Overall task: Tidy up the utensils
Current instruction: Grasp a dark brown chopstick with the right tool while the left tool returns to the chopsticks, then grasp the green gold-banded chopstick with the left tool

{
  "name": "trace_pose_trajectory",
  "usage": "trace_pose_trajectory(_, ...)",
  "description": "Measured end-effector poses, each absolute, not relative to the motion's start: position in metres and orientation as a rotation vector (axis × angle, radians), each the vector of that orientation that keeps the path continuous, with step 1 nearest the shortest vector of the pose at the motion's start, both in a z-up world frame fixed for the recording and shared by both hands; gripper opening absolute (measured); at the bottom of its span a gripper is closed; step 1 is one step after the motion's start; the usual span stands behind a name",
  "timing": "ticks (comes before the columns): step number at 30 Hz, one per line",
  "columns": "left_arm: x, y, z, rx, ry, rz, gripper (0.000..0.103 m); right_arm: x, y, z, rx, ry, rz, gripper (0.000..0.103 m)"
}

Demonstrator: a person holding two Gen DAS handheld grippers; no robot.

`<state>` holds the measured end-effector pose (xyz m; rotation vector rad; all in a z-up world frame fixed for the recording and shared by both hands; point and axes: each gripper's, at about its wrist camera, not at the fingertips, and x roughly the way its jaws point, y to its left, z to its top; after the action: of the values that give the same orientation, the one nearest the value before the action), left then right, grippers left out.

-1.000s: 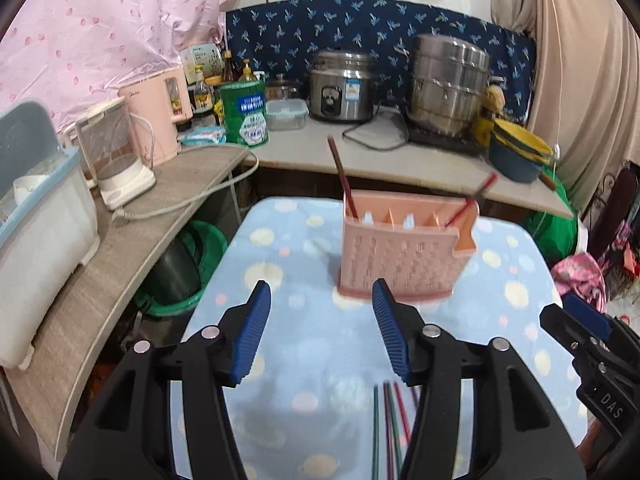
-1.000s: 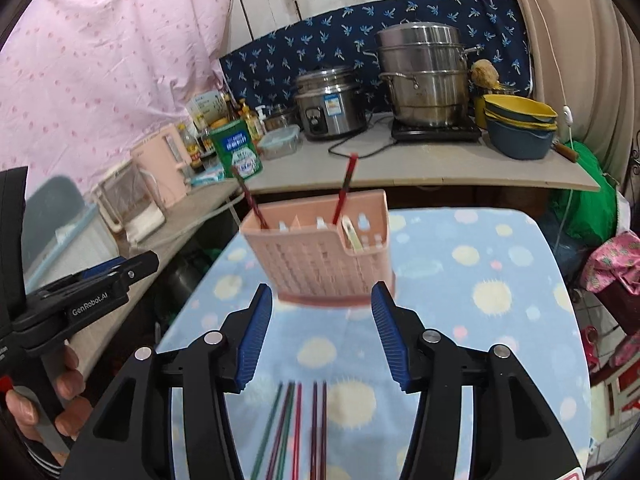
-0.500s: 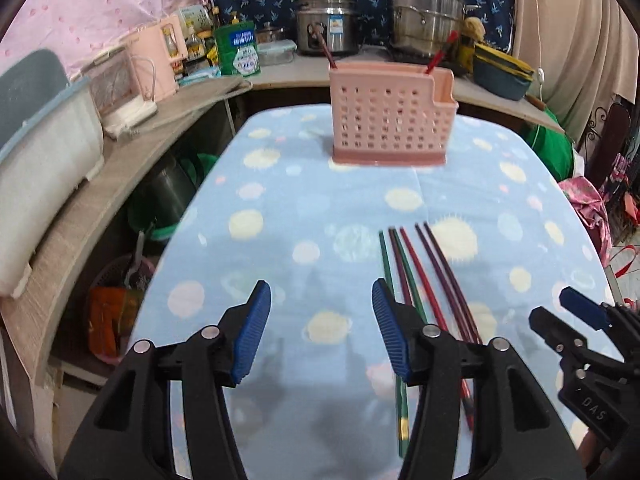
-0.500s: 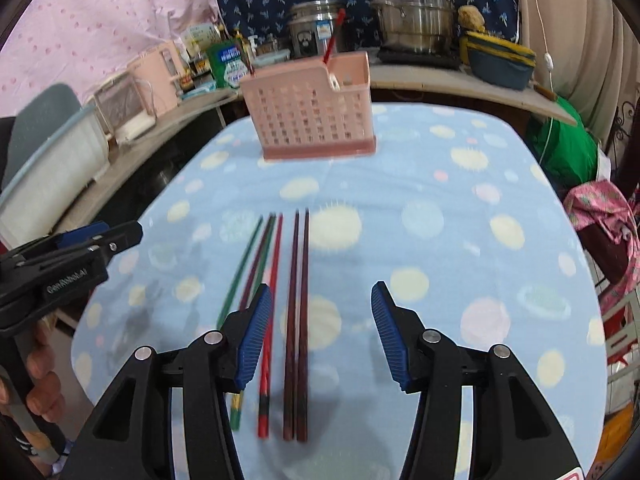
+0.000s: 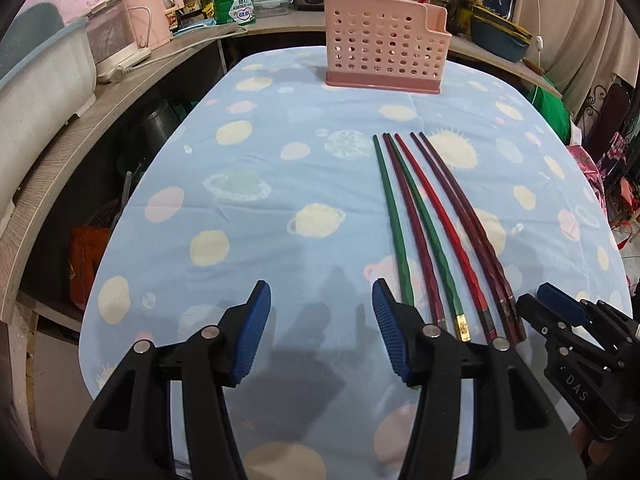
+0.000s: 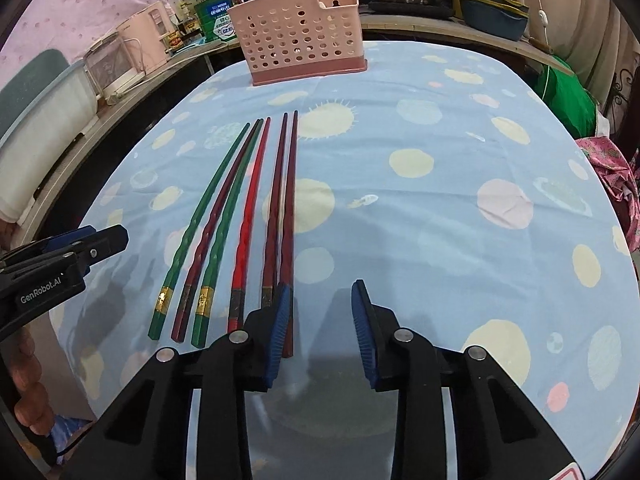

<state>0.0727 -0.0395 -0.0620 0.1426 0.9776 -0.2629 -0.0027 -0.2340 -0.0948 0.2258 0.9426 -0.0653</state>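
Blue spotted tablecloth (image 5: 280,200), cluttered counter (image 5: 100,96)

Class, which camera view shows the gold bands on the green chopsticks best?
The right wrist view: both green chopsticks lie unobstructed, each gold band clear. In the left wrist view only one band shows; the left tongs hide the other chopstick's thick end.

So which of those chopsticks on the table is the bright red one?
The fourth from the left of the six. It lies between a green chopstick on its left and two dark maroon ones on its right.
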Motion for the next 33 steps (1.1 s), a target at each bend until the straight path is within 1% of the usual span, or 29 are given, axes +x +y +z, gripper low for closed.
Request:
trace_pose_trajectory(5, 0.07, -0.04, -0.068, 0.139, 0.997, -0.267, 0.05, -0.003, -0.229, -0.095, 0.22, 0.942, -0.046, 0.023)
trace_pose_trajectory(10, 0.068, -0.041, -0.071, 0.139, 1.01, -0.277, 0.05, -0.002, -0.225, -0.096, 0.208, 0.946, -0.037, 0.021)
trace_pose_trajectory(12, 0.066, -0.041, -0.073, 0.141, 1.015, -0.281, 0.05, -0.002, -0.223, -0.098, 0.196, 0.956, -0.039, 0.015)
trace_pose_trajectory(16, 0.064, -0.044, -0.076, 0.142, 1.025, -0.292, 0.051, -0.003, -0.225, -0.099, 0.184, 0.95, -0.054, 0.008)
trace_pose_trajectory(26, 0.051, -0.054, -0.079, 0.148, 1.043, -0.338, 0.052, -0.007, -0.232, -0.098, 0.197, 0.95, -0.072, 0.008)
trace_pose_trajectory(27, 0.05, -0.056, -0.079, 0.151, 1.043, -0.343, 0.053, -0.008, -0.232, -0.098, 0.198, 0.949, -0.073, 0.008)
trace_pose_trajectory(29, 0.046, -0.059, -0.08, 0.153, 1.042, -0.354, 0.058, -0.009, -0.232, -0.098, 0.199, 0.948, -0.076, 0.008)
trace_pose_trajectory(33, 0.042, -0.064, -0.082, 0.156, 1.045, -0.378, 0.059, -0.016, -0.235, -0.097, 0.209, 0.948, -0.079, 0.008)
